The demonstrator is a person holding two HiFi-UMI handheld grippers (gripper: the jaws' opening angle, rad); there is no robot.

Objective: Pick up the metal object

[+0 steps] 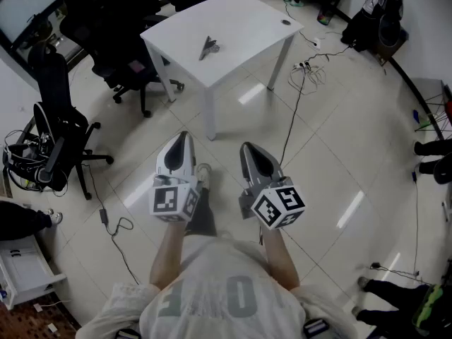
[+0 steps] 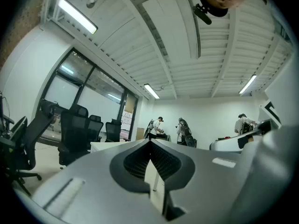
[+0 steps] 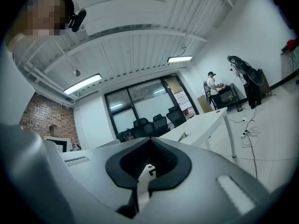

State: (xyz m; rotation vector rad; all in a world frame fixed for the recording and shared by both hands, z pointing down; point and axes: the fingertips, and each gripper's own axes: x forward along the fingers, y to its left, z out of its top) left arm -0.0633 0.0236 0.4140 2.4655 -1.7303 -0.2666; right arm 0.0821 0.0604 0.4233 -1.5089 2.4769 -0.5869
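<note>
The metal object (image 1: 208, 46), a small dark grey piece, lies near the middle of the white table (image 1: 240, 20) at the far end of the head view. It also shows as a tiny speck (image 3: 183, 136) on the table (image 3: 205, 125) in the right gripper view. My left gripper (image 1: 185, 137) and right gripper (image 1: 247, 147) are held side by side at waist height over the floor, well short of the table. Both point toward it. The left gripper (image 2: 150, 143) and the right gripper (image 3: 150, 141) have their jaws closed together with nothing between them.
Black office chairs (image 1: 116, 27) stand left of the table and another chair (image 1: 60, 136) nearer me at left. Cables and a power strip (image 1: 307, 68) trail on the tiled floor right of the table. A white drawer unit (image 1: 25, 274) sits low left. People's feet (image 1: 431, 157) show at right.
</note>
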